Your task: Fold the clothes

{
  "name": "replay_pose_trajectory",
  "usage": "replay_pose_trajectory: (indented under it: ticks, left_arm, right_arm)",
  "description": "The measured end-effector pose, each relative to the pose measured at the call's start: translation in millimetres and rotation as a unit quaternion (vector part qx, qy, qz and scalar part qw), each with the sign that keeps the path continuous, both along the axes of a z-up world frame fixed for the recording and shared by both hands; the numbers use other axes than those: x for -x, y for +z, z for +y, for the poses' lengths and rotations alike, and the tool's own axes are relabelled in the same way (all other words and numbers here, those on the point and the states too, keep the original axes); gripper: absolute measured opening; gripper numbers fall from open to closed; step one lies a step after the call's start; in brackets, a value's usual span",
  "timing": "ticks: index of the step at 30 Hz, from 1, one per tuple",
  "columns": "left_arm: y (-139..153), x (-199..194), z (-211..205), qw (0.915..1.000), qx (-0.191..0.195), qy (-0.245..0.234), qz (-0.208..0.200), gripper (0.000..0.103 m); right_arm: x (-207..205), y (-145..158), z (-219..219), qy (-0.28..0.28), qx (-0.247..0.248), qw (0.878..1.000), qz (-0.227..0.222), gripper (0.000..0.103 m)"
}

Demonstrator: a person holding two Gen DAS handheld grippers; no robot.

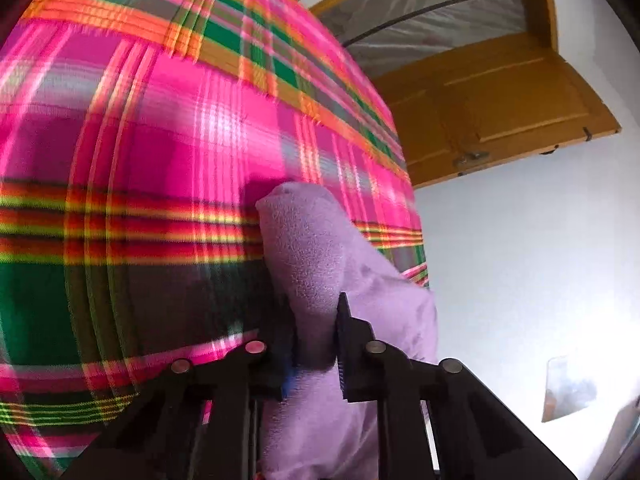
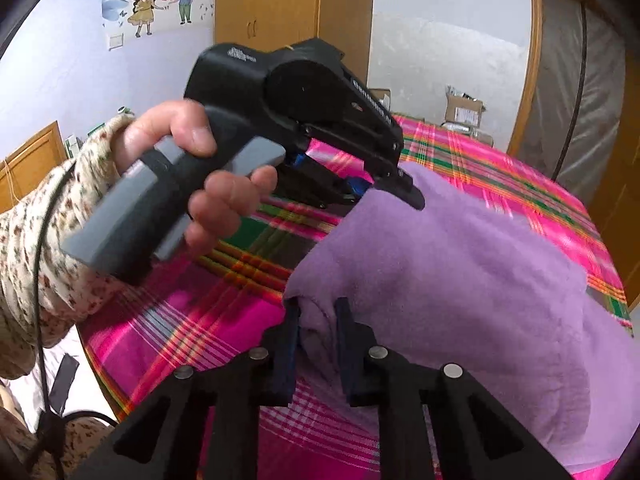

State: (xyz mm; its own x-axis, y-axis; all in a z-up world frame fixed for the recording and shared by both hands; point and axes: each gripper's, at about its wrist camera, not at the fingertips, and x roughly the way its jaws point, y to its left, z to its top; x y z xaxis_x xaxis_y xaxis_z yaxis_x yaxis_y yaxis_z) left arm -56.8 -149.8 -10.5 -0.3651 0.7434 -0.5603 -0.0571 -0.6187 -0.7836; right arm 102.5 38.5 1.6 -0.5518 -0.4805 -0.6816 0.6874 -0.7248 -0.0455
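Observation:
A lilac fleece garment hangs between both grippers over a bed with a pink plaid cover. My right gripper is shut on a bunched corner of it, low in the right wrist view. The left gripper, held by a hand in a floral sleeve, pinches the garment's far edge. In the left wrist view, the left gripper is shut on a thick fold of the lilac garment, which rises ahead of its fingers against the plaid cover.
A wooden wardrobe and a wall with cartoon stickers stand behind the bed. Cardboard boxes sit at the bed's far side. A wooden door and white wall show at the right of the left wrist view.

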Motion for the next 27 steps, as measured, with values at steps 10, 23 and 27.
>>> replay_pose_trajectory:
  ticks: [10, 23, 27]
  left_arm:
    - [23.5, -19.3, -48.8, 0.9989, 0.001, 0.022, 0.041, 0.012]
    - [27.5, -66.8, -146.0, 0.9935, 0.047, 0.096, 0.038, 0.012]
    - [24.3, -81.3, -164.5, 0.9921, 0.050, 0.109, 0.035, 0.012]
  right_arm:
    - [-2.7, 22.9, -25.3, 0.015, 0.025, 1.000, -0.008, 0.014]
    - [-26.1, 23.2, -95.8, 0.135, 0.037, 0.989, -0.050, 0.014]
    - [-31.3, 20.3, -112.6, 0.158, 0.037, 0.984, -0.069, 0.014]
